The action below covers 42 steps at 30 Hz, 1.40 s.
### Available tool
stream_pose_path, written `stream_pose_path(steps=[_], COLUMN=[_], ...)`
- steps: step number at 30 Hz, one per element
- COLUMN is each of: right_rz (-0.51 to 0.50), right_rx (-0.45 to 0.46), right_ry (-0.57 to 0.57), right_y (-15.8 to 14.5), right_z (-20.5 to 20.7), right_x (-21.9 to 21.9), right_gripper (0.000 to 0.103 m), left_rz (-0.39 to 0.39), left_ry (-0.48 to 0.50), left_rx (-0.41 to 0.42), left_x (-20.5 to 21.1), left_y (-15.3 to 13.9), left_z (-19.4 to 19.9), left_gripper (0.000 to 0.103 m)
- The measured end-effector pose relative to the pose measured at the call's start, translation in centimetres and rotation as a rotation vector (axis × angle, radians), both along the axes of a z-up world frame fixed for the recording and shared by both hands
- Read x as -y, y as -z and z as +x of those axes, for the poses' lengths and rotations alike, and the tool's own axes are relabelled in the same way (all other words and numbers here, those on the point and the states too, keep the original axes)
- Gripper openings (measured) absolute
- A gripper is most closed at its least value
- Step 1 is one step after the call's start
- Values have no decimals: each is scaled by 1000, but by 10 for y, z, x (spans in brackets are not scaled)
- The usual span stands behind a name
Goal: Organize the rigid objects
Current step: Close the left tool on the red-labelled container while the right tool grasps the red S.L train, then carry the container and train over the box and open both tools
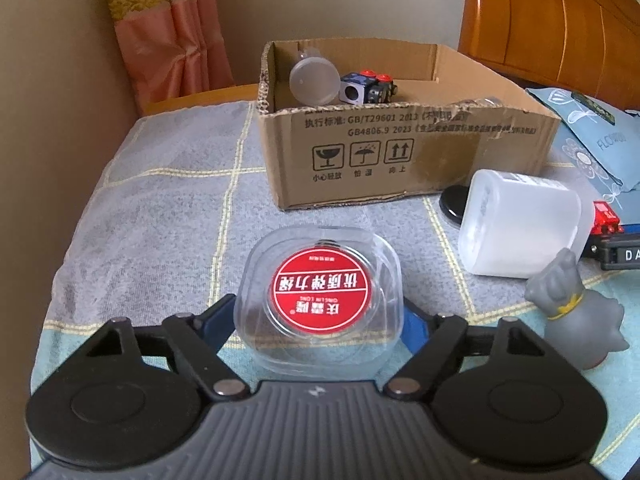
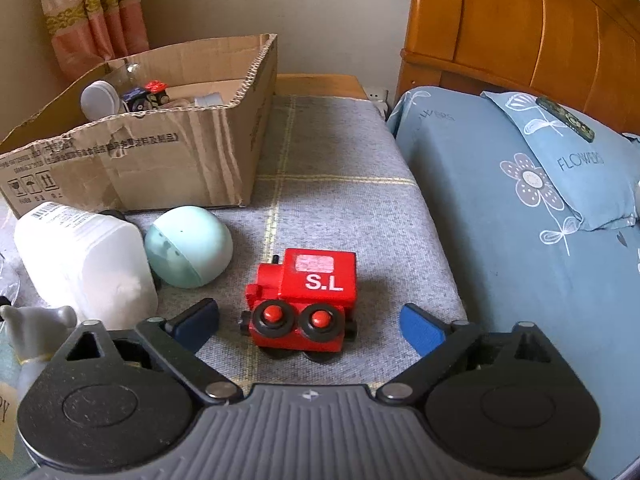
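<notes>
My left gripper (image 1: 320,320) is shut on a clear plastic case with a round red label (image 1: 321,295), held above the grey checked cloth. Beyond it stands an open cardboard box (image 1: 400,152) holding a clear cup (image 1: 314,80) and a small dark toy with red knobs (image 1: 370,86). My right gripper (image 2: 310,326) is open, its blue fingers on either side of a red toy train marked S.L (image 2: 306,300) that lies on the cloth. The box also shows in the right wrist view (image 2: 132,152).
A white plastic bottle (image 1: 520,224) lies on its side right of the box, with a grey figurine (image 1: 576,312) near it. A pale green egg-shaped ball (image 2: 188,246) lies beside the bottle (image 2: 84,260). A blue pillow (image 2: 560,152) and wooden headboard (image 2: 520,28) are at right.
</notes>
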State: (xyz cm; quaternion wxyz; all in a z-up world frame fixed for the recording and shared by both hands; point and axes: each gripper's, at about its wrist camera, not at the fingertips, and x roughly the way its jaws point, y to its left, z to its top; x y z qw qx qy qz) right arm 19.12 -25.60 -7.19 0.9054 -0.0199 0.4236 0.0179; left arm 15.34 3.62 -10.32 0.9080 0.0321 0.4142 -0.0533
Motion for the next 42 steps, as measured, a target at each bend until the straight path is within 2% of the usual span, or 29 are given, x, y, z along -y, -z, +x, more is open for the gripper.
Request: stream_pose_path(steps=[7,17,34,42], right_rz=[-32,0,-33,8], right_rx=[12,5,-7,11], right_ry=[-26,-23,-39,-66], right_y=[-5,-7,-11,-26], right_z=[-3,0,-2,-8], right_x=[-6,-2,-7,0], right_gripper=[83,63,62,62], left_rz=[-16,-14,-32,-12], left_ry=[-5,-10,2,65], left_rx=[23,21,23,26], left_x=[-1,0,-5,-6], left_y=[-5,-3,-4,-17], left_z=[1,2,2,1], left_gripper=[77,77,74,74])
